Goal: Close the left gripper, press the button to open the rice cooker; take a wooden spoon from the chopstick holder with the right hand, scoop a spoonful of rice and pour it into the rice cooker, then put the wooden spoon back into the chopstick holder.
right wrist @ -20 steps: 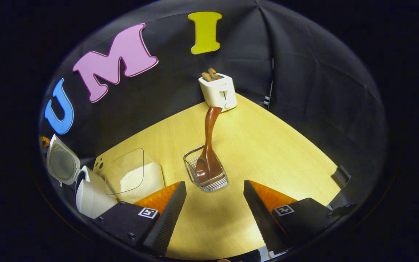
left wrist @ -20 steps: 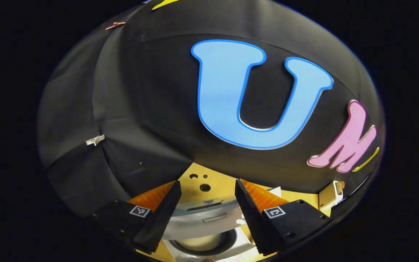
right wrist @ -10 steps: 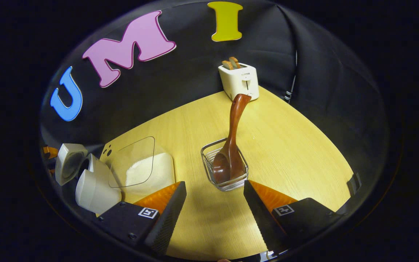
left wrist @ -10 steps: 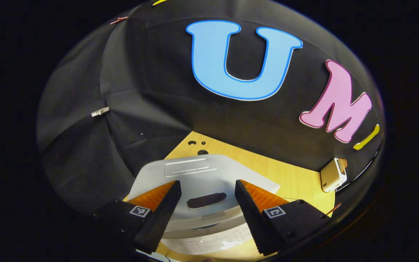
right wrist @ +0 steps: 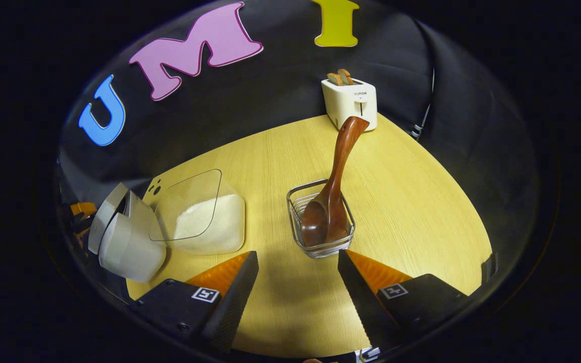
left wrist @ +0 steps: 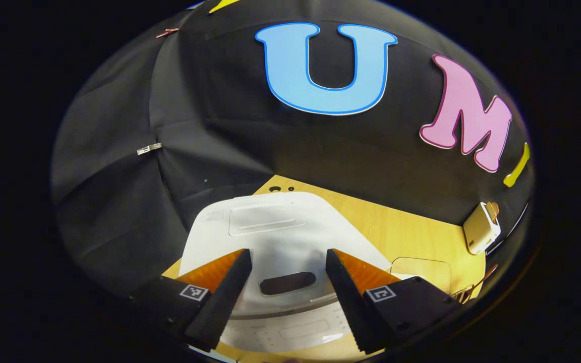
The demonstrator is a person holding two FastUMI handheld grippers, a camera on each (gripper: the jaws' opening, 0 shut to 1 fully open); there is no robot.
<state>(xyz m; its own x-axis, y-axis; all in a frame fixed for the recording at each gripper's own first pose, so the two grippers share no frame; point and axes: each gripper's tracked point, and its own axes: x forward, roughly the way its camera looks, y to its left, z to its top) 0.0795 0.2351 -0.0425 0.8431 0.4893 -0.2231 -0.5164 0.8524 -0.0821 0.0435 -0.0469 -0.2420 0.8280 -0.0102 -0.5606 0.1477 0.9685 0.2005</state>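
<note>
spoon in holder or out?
In: the wooden spoon stands bowl-down in the chopstick holder, handle leaning toward the toaster; right gripper open, short of it.

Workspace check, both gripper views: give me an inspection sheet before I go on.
Surface: wooden table, bare between items.
Rice cooker: white, lid lowered in the left gripper view; in the right gripper view it looks partly ajar.
Rice container: clear, rice inside, beside the cooker.
Wooden spoon: bowl down in the chopstick holder, handle leaning toward the toaster.
Clutter: toaster with bread, at the table's far edge.
Left gripper: open, over the cooker lid, holding nothing.
Right gripper: open, short of the holder.
Cables: nothing seen.
Surroundings: black cloth booth wall.
</note>
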